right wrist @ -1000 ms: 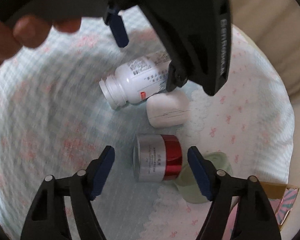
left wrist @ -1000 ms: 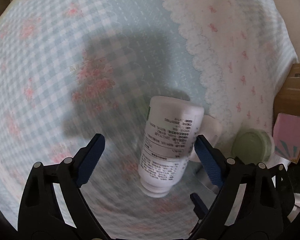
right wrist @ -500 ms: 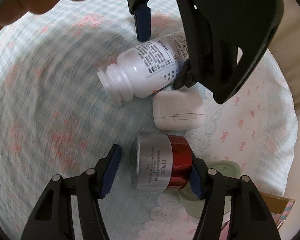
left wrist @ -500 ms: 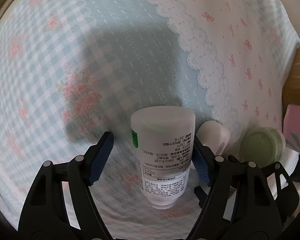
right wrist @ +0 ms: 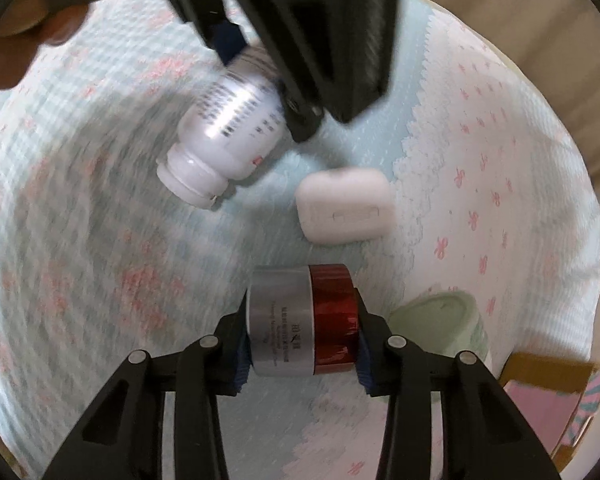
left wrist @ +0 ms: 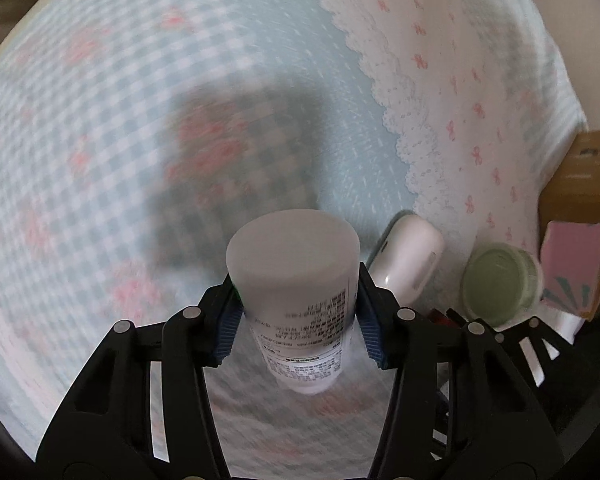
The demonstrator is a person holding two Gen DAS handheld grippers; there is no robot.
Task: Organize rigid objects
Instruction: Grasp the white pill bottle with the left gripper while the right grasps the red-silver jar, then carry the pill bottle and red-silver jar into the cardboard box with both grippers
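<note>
My left gripper (left wrist: 298,314) is shut on a white pill bottle (left wrist: 296,280) with a printed label, base toward the camera, cap pointing down. The right wrist view shows the same bottle (right wrist: 228,128) tilted and raised off the cloth, with the left gripper's blue pads on its body. My right gripper (right wrist: 300,340) is shut on a silver and red jar (right wrist: 300,320) lying on its side. A white earbud case (right wrist: 346,204) lies on the cloth between bottle and jar.
A pale green jar (right wrist: 448,320) sits right of the red jar and shows in the left wrist view (left wrist: 500,284). A brown box with a pink card (left wrist: 580,240) stands at the right edge. The blue checked cloth (left wrist: 100,160) covers the surface.
Both grippers went from open to closed: the left closed on the pill bottle and tipped it up, the right moved forward and closed on the silver and red jar.
</note>
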